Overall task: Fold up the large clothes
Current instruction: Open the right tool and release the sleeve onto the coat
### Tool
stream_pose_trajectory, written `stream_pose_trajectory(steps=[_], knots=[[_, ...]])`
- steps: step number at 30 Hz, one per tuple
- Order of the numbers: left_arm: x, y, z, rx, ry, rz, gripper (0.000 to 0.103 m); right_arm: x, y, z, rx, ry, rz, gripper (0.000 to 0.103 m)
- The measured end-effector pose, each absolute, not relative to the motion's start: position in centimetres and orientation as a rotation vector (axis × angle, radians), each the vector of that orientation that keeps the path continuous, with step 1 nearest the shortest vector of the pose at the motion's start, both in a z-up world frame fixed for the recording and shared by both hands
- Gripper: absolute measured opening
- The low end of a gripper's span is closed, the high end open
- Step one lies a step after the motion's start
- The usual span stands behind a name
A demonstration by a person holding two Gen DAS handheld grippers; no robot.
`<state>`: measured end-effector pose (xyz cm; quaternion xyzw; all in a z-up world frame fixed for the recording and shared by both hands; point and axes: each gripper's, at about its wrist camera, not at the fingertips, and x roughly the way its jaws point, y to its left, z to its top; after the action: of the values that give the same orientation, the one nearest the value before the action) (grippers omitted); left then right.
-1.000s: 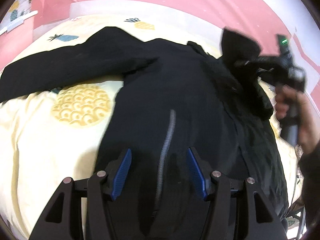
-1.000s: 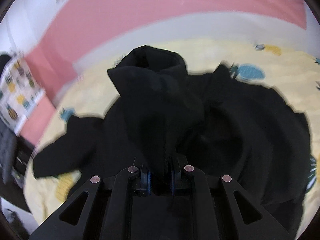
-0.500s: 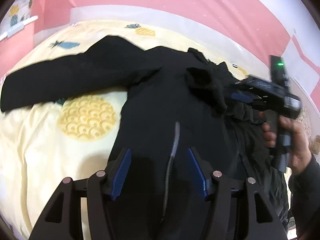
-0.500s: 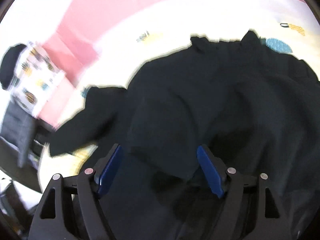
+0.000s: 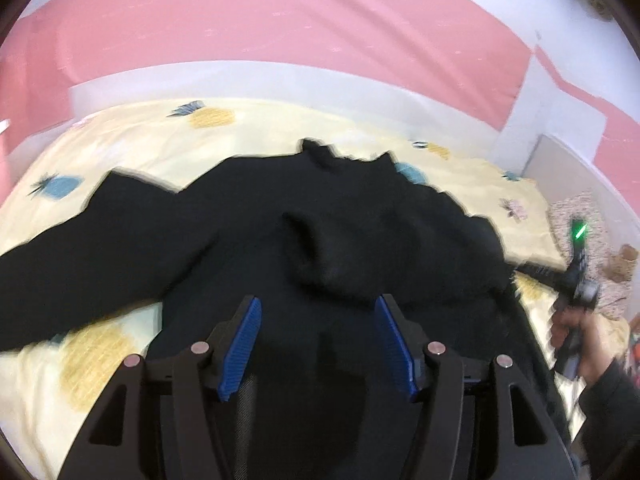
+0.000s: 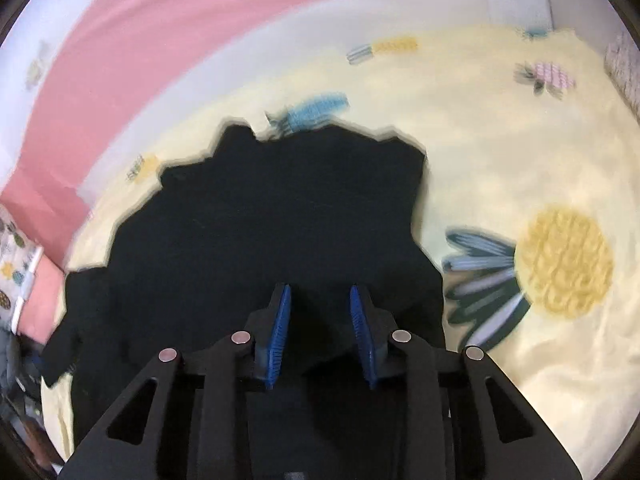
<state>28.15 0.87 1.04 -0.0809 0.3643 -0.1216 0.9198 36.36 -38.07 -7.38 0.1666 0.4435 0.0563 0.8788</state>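
A large black jacket (image 5: 280, 240) lies spread on a pale yellow pineapple-print bedsheet (image 5: 132, 128). Its left sleeve (image 5: 80, 256) stretches out to the left; the right sleeve lies folded across the chest. My left gripper (image 5: 318, 308) is open and empty, just above the jacket's lower front. In the right wrist view the jacket (image 6: 260, 232) fills the centre. My right gripper (image 6: 320, 300) is open and empty over the jacket's right side. The right gripper also shows in the left wrist view (image 5: 576, 280) at the bed's right edge, held in a hand.
A pink and white wall (image 5: 280, 32) runs behind the bed. A big yellow pineapple print (image 6: 560, 264) lies on bare sheet right of the jacket. A patterned cloth (image 5: 580, 216) and clutter sit past the bed's right side.
My right gripper let go of the right sleeve, which now lies folded over the jacket's chest, and drew back to the right. The left gripper stayed open and tilted upward.
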Motion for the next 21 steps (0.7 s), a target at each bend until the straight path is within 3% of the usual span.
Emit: stream_pose_trajectory(steps=[5,12,19,21], knots=[[34.2,-3.0,-1.2,-0.127,0.793,-0.269,0.062,36.1,-37.3,-9.3,0.294,0.942,0.135,0.034],[38.1,-3.4,-8.2,-0.019,0.876,-0.216,0.062,36.2,-39.0,-6.3,0.24,0.89,0.161,0.034],[39.8,-3.4,-8.7,-0.005,0.829,-0.164,0.063,41.1,-38.8,-7.8,0.18,0.91,0.1,0.034],[40.8,-3.2,-9.0,-0.015,0.836,-0.142,0.069,41.6,-38.2,-8.9,0.157,0.917,0.089,0.034]])
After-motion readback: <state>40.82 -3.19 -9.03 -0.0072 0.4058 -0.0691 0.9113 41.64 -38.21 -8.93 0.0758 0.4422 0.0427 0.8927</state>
